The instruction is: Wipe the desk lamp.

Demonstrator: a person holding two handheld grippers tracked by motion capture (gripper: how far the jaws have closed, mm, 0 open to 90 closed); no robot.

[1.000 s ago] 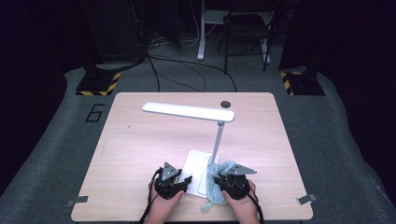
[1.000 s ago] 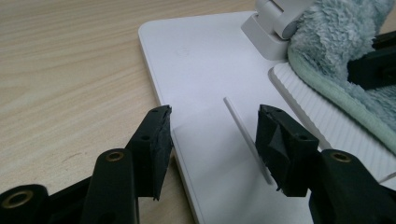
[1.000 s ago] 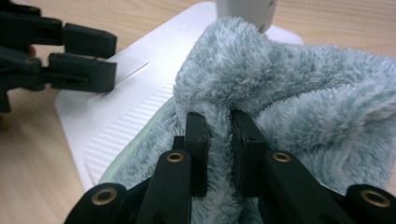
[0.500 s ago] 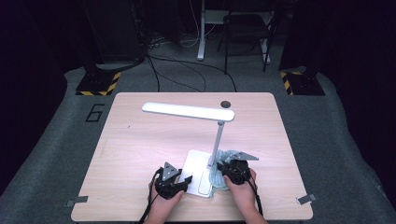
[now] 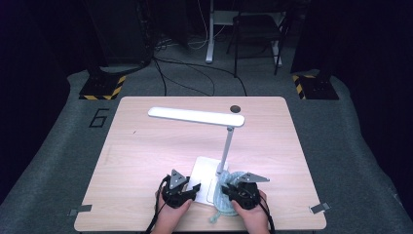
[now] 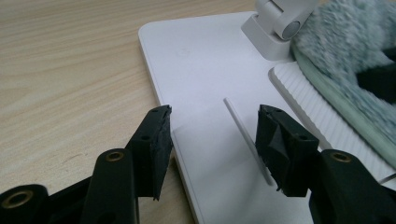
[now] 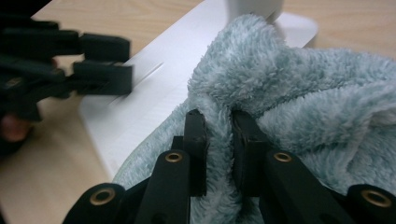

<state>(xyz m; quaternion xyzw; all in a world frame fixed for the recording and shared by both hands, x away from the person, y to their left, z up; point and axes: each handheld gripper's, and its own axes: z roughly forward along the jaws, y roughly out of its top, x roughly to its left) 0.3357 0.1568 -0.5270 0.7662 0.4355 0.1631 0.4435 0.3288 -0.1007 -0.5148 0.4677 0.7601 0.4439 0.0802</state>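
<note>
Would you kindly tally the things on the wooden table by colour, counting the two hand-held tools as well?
White: 1, the slim white desk lamp on its flat base.
Pale blue: 1, the fluffy pale blue cloth.
Black: 2, the left tool and the right tool.
Total: 4.

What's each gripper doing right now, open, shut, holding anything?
Left gripper: open, jaws apart over the white lamp base, holding nothing.
Right gripper: shut on a fold of the blue-green fluffy cloth.
</note>
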